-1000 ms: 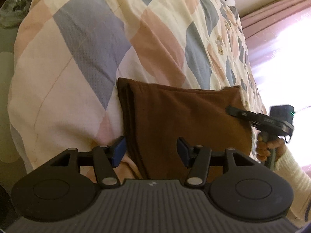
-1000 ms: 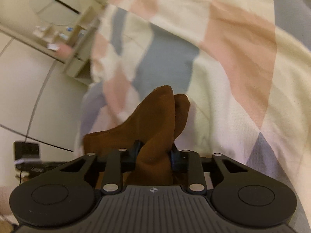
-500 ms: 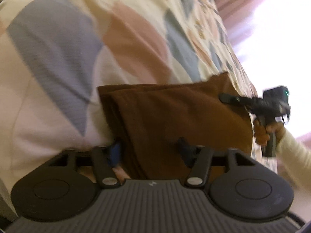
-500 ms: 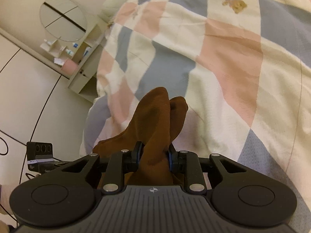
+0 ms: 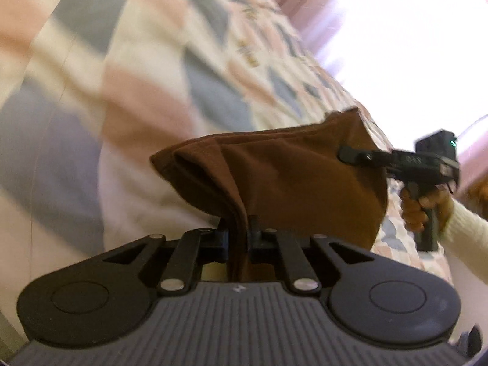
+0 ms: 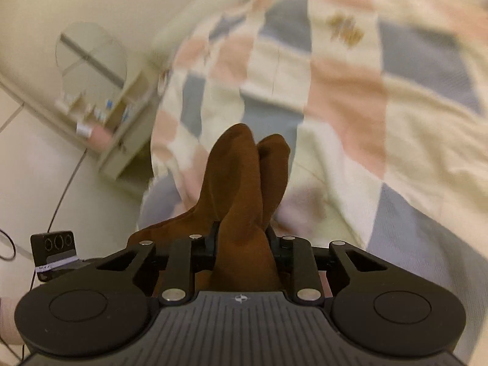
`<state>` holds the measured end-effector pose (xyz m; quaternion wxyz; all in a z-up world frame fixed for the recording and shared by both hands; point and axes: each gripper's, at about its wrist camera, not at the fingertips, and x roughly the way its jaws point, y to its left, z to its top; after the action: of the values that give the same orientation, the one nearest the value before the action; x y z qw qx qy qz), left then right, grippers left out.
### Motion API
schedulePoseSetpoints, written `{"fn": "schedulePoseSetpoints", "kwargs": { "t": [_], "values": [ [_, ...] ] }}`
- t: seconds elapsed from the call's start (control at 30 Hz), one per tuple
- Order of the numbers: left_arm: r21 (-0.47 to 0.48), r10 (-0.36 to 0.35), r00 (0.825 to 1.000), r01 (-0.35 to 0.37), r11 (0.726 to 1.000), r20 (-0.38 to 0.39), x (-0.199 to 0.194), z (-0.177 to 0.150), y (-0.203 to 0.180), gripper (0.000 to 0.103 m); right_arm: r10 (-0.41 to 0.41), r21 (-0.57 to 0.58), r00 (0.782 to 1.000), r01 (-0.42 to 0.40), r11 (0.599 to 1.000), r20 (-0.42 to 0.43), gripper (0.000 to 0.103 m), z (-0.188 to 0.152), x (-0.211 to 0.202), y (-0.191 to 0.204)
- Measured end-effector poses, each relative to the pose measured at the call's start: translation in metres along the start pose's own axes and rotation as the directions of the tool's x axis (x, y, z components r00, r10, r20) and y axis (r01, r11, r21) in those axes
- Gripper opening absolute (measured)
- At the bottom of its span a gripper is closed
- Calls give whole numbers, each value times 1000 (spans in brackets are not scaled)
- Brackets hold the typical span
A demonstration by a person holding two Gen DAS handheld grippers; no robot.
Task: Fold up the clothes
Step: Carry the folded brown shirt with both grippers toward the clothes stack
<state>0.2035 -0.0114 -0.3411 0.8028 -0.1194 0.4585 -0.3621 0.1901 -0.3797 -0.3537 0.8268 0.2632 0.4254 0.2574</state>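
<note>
A folded brown garment [image 5: 289,177] hangs above the patchwork quilt [image 5: 146,70], held between both grippers. My left gripper [image 5: 238,238] is shut on its near left edge, with cloth pinched between the jaws. My right gripper [image 6: 242,244] is shut on the other end of the brown garment [image 6: 241,189], which bunches up in two folds ahead of the jaws. The right gripper also shows in the left wrist view [image 5: 350,154], clamped on the garment's far right edge, with a hand on its handle.
The quilt [image 6: 366,97] covers the bed under both grippers. A small vanity shelf [image 6: 116,122] with a round mirror [image 6: 91,58] stands on the pale floor to the left of the bed. A bright curtained window [image 5: 396,30] lies at the right.
My left gripper was open around the garment's edge and has shut on it. The garment has lifted off the quilt, and both views have swung. The right gripper has stayed shut on the cloth.
</note>
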Motion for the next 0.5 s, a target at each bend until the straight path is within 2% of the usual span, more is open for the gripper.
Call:
{"fn": "schedulePoseSetpoints", "kwargs": {
  "t": [0.07,0.1,0.17,0.23,0.3,0.37,0.43,0.47,0.5],
  "values": [
    [82,-24,1000,25,996,-5,-4,20,-17,6,-48,32,993,45,998,104,24,-19,-30,17],
    [127,-40,999,41,991,-11,-4,30,-27,6,-79,58,984,71,996,162,24,-33,-47,26],
    [231,-83,996,89,969,-36,0,49,-58,6,-152,121,949,123,985,275,24,-65,-82,46],
    [339,-134,988,151,929,-72,9,63,-97,6,-239,212,896,168,963,374,23,-106,-121,66],
    [436,-202,970,241,867,-135,25,68,-148,6,-336,329,824,194,924,457,23,-154,-159,89],
    [513,-269,939,342,787,-214,43,69,-203,6,-438,451,733,201,870,520,23,-205,-196,113],
    [566,-329,895,446,693,-302,64,57,-266,6,-546,567,625,193,801,558,22,-259,-233,140],
    [578,-356,866,499,645,-351,73,46,-296,6,-594,617,573,185,765,565,22,-283,-249,153],
    [586,-377,837,547,599,-397,81,34,-326,6,-648,667,510,179,723,566,22,-310,-266,168]
  ]
}}
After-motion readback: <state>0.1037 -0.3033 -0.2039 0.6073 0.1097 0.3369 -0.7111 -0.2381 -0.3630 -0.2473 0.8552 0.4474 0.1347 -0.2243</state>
